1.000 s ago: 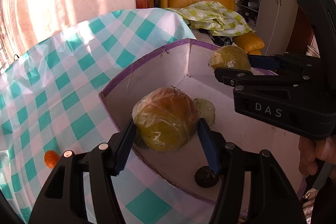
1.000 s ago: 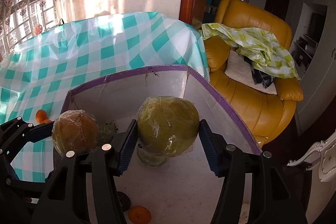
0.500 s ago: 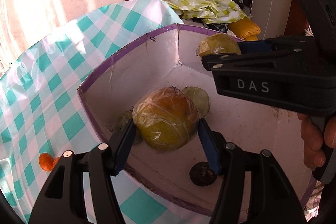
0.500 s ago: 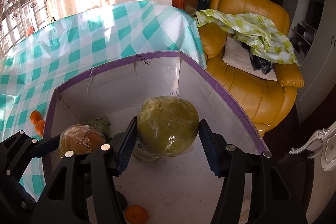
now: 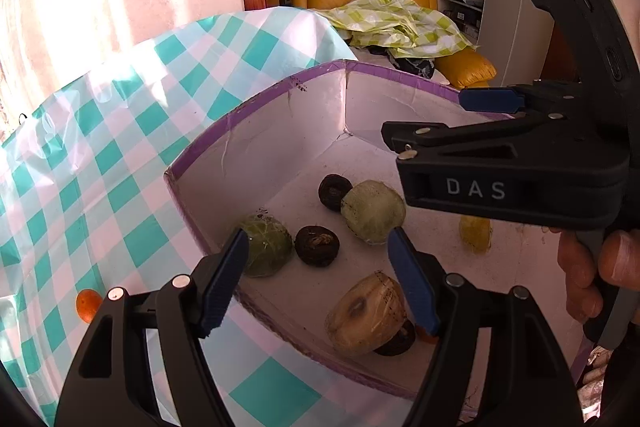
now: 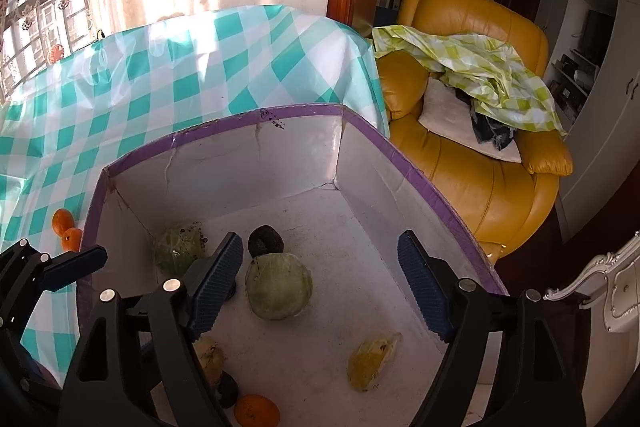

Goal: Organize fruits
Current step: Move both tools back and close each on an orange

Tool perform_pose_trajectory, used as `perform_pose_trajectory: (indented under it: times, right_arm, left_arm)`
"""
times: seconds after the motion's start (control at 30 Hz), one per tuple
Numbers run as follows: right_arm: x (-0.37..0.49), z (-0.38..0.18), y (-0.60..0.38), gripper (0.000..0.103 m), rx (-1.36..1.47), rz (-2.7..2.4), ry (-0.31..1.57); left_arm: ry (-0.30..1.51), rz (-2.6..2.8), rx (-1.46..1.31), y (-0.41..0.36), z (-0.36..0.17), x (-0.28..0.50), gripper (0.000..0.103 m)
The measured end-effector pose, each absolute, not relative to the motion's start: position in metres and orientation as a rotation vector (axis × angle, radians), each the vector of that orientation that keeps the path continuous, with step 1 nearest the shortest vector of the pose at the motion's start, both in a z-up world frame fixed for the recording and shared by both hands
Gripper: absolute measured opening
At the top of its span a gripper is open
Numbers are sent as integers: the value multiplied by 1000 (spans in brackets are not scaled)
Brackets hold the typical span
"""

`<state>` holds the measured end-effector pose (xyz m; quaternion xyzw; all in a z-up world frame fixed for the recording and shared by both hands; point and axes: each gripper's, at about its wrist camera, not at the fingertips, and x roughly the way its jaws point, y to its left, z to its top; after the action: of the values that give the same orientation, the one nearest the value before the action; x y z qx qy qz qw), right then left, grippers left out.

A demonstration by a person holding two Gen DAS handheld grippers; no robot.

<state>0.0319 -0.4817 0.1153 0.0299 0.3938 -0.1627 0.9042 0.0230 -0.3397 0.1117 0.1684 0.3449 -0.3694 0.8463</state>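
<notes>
Both my sets of jaws are opening with nothing between the pads: the left gripper and the right gripper hang released over the box. The wrapped fruits lie loose on its floor, a green one under my right, a tan one under my left. I judge the drop is done. Next I'd fetch the oranges on the cloth beside the box.

- Left gripper: black plastic frame, blue ribbed pads on the jaws, round silver screw heads.
- Right gripper: same black frame and blue pads; white "DAS" lettering on its side, small green light on its curved body.
</notes>
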Motion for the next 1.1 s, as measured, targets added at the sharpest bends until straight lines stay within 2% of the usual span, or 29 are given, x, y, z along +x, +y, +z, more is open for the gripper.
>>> perform_pose_trajectory:
  times: [0.27,0.53,0.83,1.1]
  right_arm:
    - [26,130,-471,88,58,-319,739]
    - [26,152,-437,88,42,-248,652]
    - [37,159,-364,88,-71,-104,632]
    - [47,146,-301,88,-174,17,667]
  left_arm:
    - [695,-735,281,-309,129,28,72]
    - [699,-577,160,-236,137,65,72]
    - [775,-388,10,-139,113,117,70]
    - [841,-350,-34,-109,82,144,61]
